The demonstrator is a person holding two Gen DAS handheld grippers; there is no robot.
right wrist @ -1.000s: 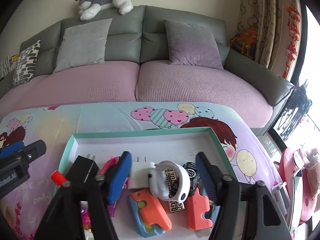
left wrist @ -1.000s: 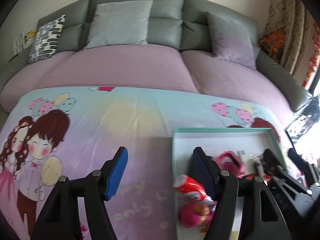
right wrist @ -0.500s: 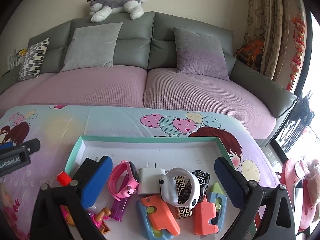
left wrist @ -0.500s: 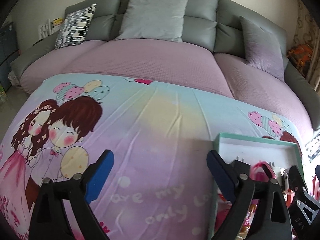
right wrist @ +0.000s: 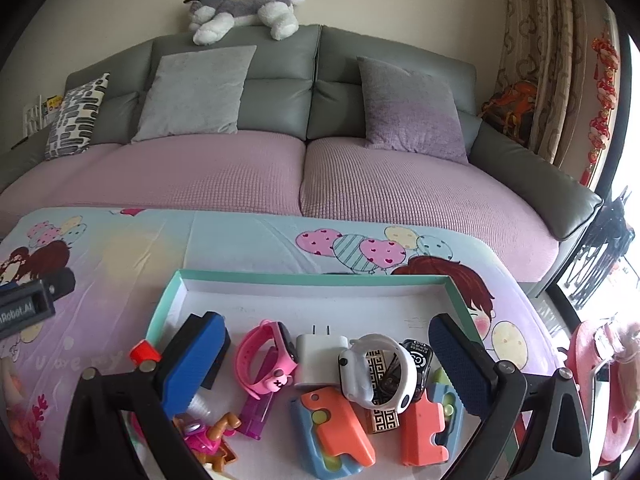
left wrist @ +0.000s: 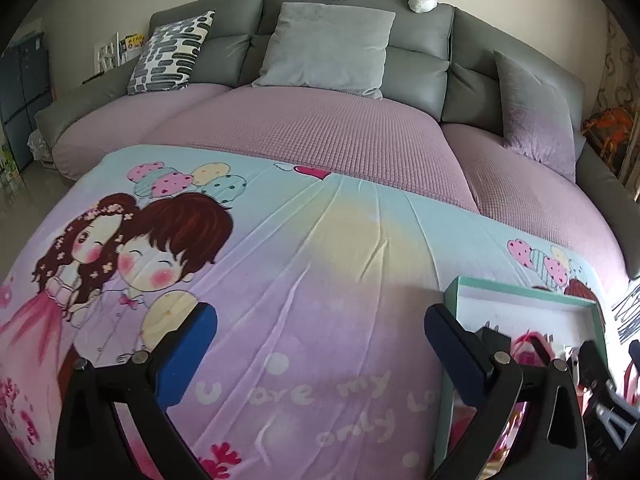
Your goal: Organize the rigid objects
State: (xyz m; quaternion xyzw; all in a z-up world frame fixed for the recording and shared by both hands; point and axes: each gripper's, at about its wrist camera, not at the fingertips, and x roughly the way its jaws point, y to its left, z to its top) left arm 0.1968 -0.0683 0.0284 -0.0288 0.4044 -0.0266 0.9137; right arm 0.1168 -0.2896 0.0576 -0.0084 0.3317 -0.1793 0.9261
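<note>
A white tray with a teal rim (right wrist: 304, 278) lies on the cartoon-print cloth. In it are a pink watch (right wrist: 260, 360), a white charger (right wrist: 320, 356), a white watch (right wrist: 376, 372), a black watch (right wrist: 418, 360), two orange-and-blue toys (right wrist: 336, 428), a red-capped bottle (right wrist: 144, 354) and a small pink figure (right wrist: 208, 440). My right gripper (right wrist: 326, 324) hangs open over these things and touches none of them. My left gripper (left wrist: 320, 320) is left of the tray (left wrist: 520, 290) over bare cloth. Its jaws are opening, with nothing between them.
A grey sofa with a mauve seat cover (left wrist: 320, 132) and several cushions runs behind the cloth-covered surface. A plush dog (right wrist: 244, 12) lies on the sofa back. Curtains (right wrist: 552, 60) and a window are at the right. The cloth (left wrist: 320, 260) stretches left of the tray.
My left gripper has swung left, away from the tray, and its jaws have spread wide. The right gripper's jaws have widened from around the white watch, which lies in the tray.
</note>
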